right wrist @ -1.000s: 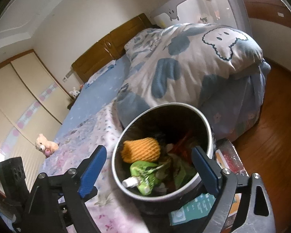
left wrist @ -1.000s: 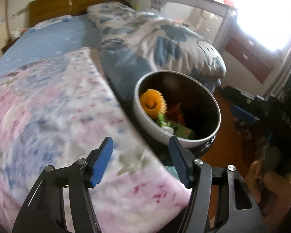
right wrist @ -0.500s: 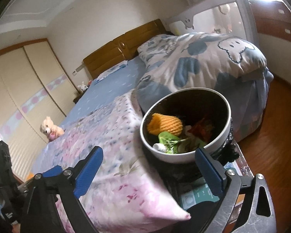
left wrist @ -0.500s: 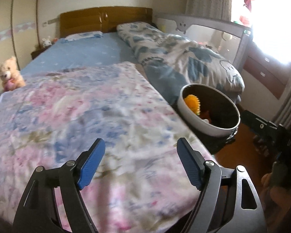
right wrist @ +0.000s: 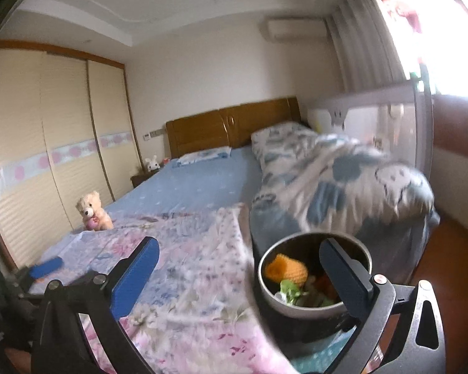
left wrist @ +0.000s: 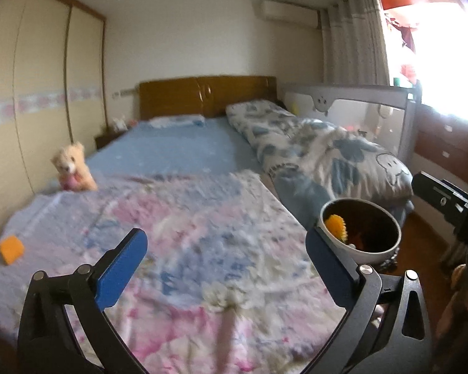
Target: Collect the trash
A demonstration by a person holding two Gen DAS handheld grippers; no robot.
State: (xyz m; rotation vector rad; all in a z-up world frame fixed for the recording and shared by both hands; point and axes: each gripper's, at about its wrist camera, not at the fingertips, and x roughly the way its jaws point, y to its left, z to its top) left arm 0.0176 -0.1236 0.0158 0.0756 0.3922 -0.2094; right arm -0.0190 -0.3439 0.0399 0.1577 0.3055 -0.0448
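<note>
Bed [left wrist: 184,155]: it fills both my views; a flowered blanket [left wrist: 202,249] covers the near end and a blue-patterned quilt [left wrist: 312,149] is heaped along the right side.
Bin [right wrist: 315,280]: it stands at the bed's right near edge, just beside the blanket; from my right wrist I see an orange net [right wrist: 285,271] and green scraps inside, from my left wrist only the orange net and something red.
My left gripper [left wrist: 224,265]: spread wide over the blanket, holding nothing.
My right gripper [right wrist: 237,268]: spread wide too, empty, its right finger in front of the bin.
Teddy bear [left wrist: 71,171]: sits at the bed's left edge.
Orange block [left wrist: 12,248]: only my left view shows it, at the blanket's left edge.
Open room: bare wood floor [right wrist: 446,249] lies right of the bin.
</note>
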